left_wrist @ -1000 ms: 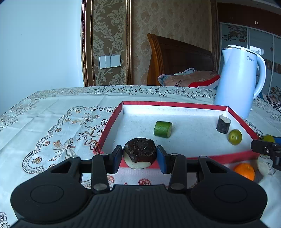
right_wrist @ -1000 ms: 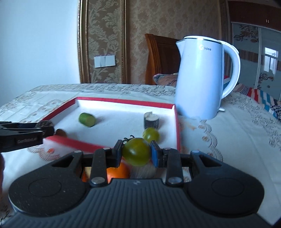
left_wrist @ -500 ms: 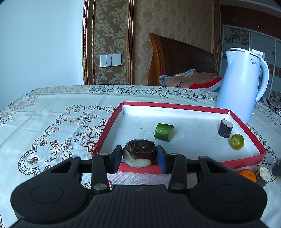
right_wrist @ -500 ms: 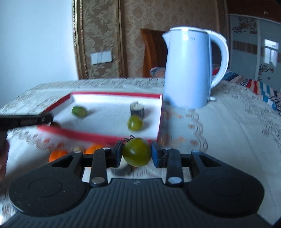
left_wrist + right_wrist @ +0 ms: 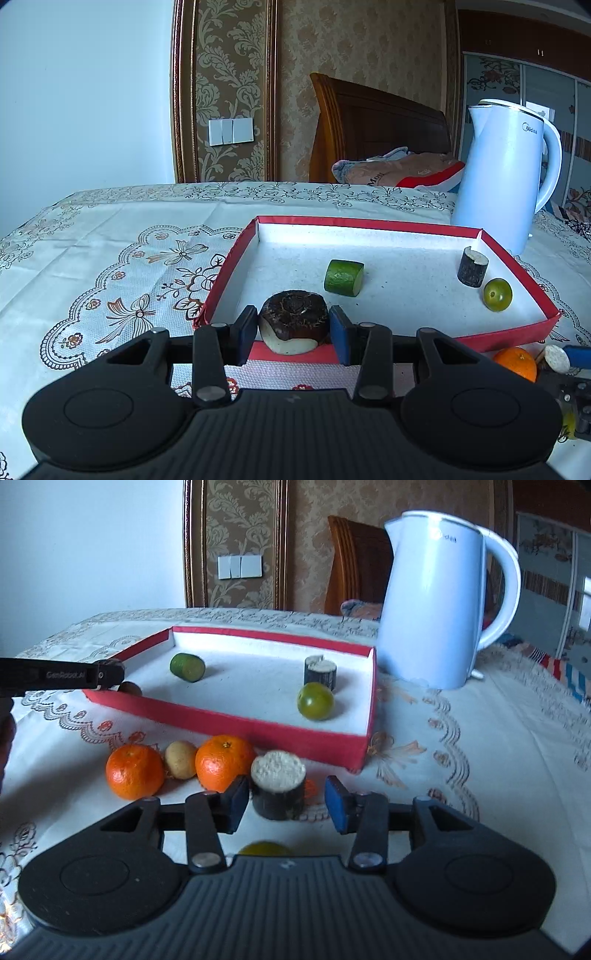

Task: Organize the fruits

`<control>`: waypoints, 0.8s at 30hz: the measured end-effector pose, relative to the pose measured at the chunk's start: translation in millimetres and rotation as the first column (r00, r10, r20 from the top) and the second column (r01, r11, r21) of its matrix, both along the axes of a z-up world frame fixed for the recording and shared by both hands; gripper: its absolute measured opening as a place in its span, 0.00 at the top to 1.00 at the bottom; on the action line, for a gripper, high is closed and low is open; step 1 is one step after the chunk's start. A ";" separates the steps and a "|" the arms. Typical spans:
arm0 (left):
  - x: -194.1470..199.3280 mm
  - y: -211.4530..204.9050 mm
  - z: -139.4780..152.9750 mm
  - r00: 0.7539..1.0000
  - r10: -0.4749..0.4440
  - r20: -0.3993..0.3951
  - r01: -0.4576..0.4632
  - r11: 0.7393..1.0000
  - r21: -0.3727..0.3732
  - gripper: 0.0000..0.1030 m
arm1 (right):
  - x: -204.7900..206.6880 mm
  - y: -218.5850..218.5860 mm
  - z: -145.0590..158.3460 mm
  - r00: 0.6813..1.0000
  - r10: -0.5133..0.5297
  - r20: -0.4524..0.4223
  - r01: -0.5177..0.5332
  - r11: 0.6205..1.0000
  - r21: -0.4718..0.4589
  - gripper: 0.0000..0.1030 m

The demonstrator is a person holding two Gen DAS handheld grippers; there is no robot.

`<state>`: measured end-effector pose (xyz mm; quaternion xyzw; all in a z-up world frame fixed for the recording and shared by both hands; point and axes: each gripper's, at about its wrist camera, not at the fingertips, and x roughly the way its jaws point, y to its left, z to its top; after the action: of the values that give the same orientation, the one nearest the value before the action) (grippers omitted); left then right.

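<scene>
My left gripper (image 5: 293,334) is shut on a dark brown round piece with a white underside (image 5: 293,325), held over the near rim of the red tray (image 5: 509,334). Inside the tray lie a green cucumber chunk (image 5: 343,277), a dark cylinder piece (image 5: 472,271) and a small green fruit (image 5: 497,294). My right gripper (image 5: 286,808) hangs low in front of the tray with its jaws opening. A dark, white-topped cylinder (image 5: 277,786) stands on the cloth between its pads, and the right pad is clear of it. A green tomato (image 5: 264,848) lies under the fingers, mostly hidden.
Two oranges (image 5: 135,771) (image 5: 224,762) and a small potato (image 5: 180,759) sit on the tablecloth just before the tray. A tall white kettle (image 5: 439,602) stands right of the tray's far corner. A wooden chair (image 5: 373,125) is behind the table.
My right gripper let go of the green tomato, sank toward the cloth, and its jaws spread around the white-topped cylinder. The left gripper kept still with its brown piece.
</scene>
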<state>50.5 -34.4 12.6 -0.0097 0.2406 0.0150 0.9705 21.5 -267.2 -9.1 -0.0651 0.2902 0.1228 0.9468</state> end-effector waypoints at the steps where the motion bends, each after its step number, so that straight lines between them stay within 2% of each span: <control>1: -0.1 0.0 -0.3 1.000 0.000 -0.001 0.000 1.000 -0.001 0.60 | 0.7 1.0 0.3 1.000 0.001 0.005 -0.001 1.000 -0.005 0.61; 3: -0.1 -0.1 -0.4 1.000 0.000 -0.001 0.000 1.000 -0.001 0.60 | 1.9 1.0 0.4 1.000 0.017 0.005 -0.017 1.000 0.005 0.70; 10: -2.2 5.0 1.7 1.000 -0.011 -0.002 0.011 1.000 -0.024 0.60 | -0.9 -1.1 1.1 0.999 0.016 0.034 -0.017 0.999 0.028 0.70; 17: 0.1 23.0 7.5 0.999 0.037 0.007 -0.036 0.995 -0.090 0.60 | -8.0 -11.2 21.4 0.991 -0.035 0.133 0.023 0.996 0.087 0.70; 24: 12.8 6.5 5.9 0.999 0.034 0.004 -0.034 0.999 -0.007 0.60 | 24.7 -2.4 29.6 0.990 -0.056 0.126 0.046 0.995 0.084 0.70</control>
<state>63.3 -27.9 18.5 -0.0174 0.2386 0.0307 0.9705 46.2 -269.5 20.5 -0.0268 0.2252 0.1057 0.9682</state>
